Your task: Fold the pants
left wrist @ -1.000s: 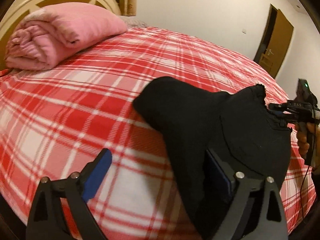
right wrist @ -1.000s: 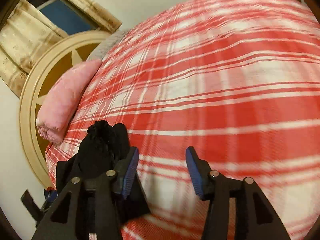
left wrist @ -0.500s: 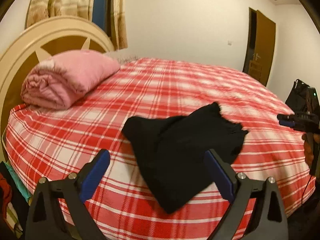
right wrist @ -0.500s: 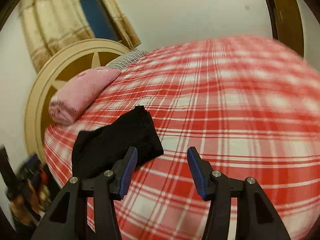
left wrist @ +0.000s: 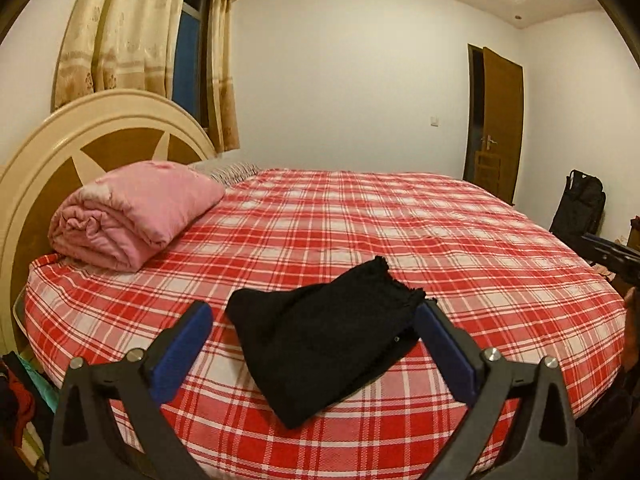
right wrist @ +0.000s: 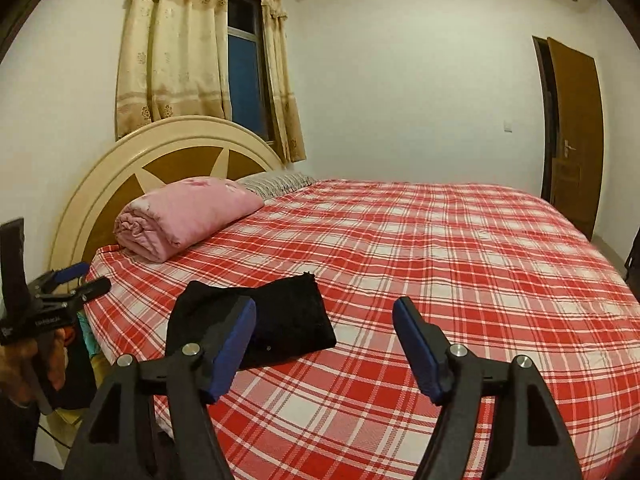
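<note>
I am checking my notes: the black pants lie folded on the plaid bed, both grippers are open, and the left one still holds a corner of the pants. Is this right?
Not quite. The left gripper holds nothing: in the left wrist view its jaws stand wide apart, short of the pants. The pants do lie folded on the plaid bed, and the right gripper is open too.

bed sheet point(left wrist: 360, 248): red and white plaid. pants point(left wrist: 324, 344) on it: plain black. rolled blanket point(left wrist: 132, 212) at the sheet's headboard end: pink. headboard point(left wrist: 92, 136): cream rim, brown panels. curtains point(right wrist: 172, 52) above the headboard: beige, floral print. door point(right wrist: 576, 132) past the sheet's far edge: brown. gripper pads point(right wrist: 236, 344): blue, on black frames.
</note>
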{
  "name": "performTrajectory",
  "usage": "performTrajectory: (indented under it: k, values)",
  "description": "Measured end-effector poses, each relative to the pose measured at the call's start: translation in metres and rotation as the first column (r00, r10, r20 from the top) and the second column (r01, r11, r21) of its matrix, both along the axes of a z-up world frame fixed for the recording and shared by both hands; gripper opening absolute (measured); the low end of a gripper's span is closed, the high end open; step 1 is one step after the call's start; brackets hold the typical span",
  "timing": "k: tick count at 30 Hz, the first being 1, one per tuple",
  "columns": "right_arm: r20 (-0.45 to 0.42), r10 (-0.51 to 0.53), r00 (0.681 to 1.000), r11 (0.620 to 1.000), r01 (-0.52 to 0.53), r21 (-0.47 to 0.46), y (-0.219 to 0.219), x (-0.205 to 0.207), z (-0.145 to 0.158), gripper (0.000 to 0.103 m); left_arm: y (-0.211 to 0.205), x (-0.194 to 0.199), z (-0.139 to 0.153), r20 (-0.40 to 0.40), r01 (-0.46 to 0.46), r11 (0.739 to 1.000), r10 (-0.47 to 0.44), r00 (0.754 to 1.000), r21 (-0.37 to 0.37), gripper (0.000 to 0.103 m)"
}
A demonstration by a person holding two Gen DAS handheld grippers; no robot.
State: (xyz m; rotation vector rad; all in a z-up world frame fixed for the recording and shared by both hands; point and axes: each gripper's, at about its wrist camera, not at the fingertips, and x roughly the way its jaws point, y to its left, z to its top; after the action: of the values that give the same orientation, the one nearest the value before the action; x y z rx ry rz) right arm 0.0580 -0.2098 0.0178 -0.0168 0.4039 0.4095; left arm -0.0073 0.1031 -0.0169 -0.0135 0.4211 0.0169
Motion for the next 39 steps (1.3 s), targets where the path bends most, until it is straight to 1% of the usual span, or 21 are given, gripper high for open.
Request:
performTrajectory:
  k: [10,17,39]
  values:
    - [-0.006,0.003,1.0,1.0,-0.003,-0.01,-0.002,-0.007,-0.005,0.072,-0.01,-0.013,0.011,0.044,-0.019,1.0,0.019,0.999,0.006,0.103]
    - [-0.005,0.015,1.0,1.0,-0.015,-0.025,0.005,-0.008,-0.008,0.072,-0.011,-0.014,0.011,0.041,-0.017,1.0,0.016,0.999,0.014,0.103]
    - [0.007,0.021,1.0,1.0,-0.021,-0.017,0.005,-0.011,-0.007,0.072,-0.013,-0.015,0.012,0.037,-0.013,1.0,0.013,0.999,0.017,0.103]
